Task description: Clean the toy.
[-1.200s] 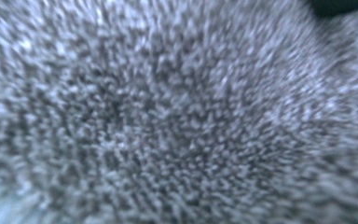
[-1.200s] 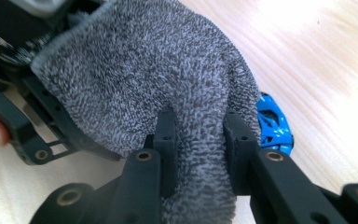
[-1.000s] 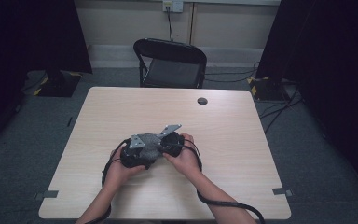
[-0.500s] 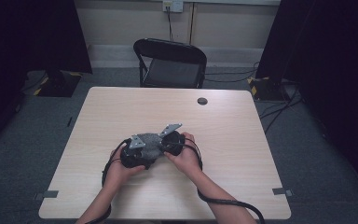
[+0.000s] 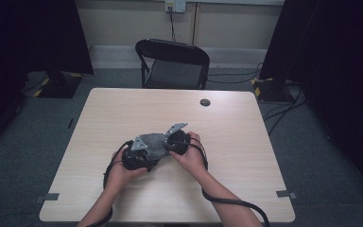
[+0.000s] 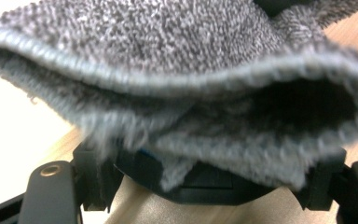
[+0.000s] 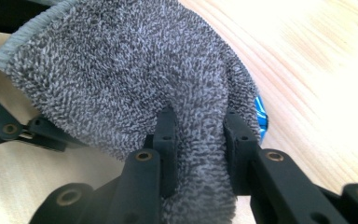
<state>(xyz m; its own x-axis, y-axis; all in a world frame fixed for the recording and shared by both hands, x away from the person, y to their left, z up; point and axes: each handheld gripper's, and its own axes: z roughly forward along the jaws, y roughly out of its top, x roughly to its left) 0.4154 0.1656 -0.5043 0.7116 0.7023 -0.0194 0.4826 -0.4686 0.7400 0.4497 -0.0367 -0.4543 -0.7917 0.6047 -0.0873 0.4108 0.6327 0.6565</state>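
Note:
A grey terry cloth [image 5: 151, 142] is bunched between both grippers at the middle of the table [image 5: 246, 123]. My right gripper [image 7: 198, 130] is shut on a fold of the cloth [image 7: 121, 79], which bulges between its two black jaws. My left gripper [image 6: 209, 163] faces it with its jaws set wide. A dark object with a blue edge [image 6: 205, 189] spans the gap between them, mostly covered by the cloth [image 6: 177, 70]. The blue edge [image 7: 260, 119] peeks out beside the cloth. In the high view the left gripper [image 5: 139, 153] and right gripper [image 5: 170, 142] nearly touch.
A small black round disc [image 5: 205, 102] lies near the table's far edge. A black folding chair [image 5: 172, 61] stands behind the table. A black cable [image 5: 227, 201] trails from the right gripper across the near edge.

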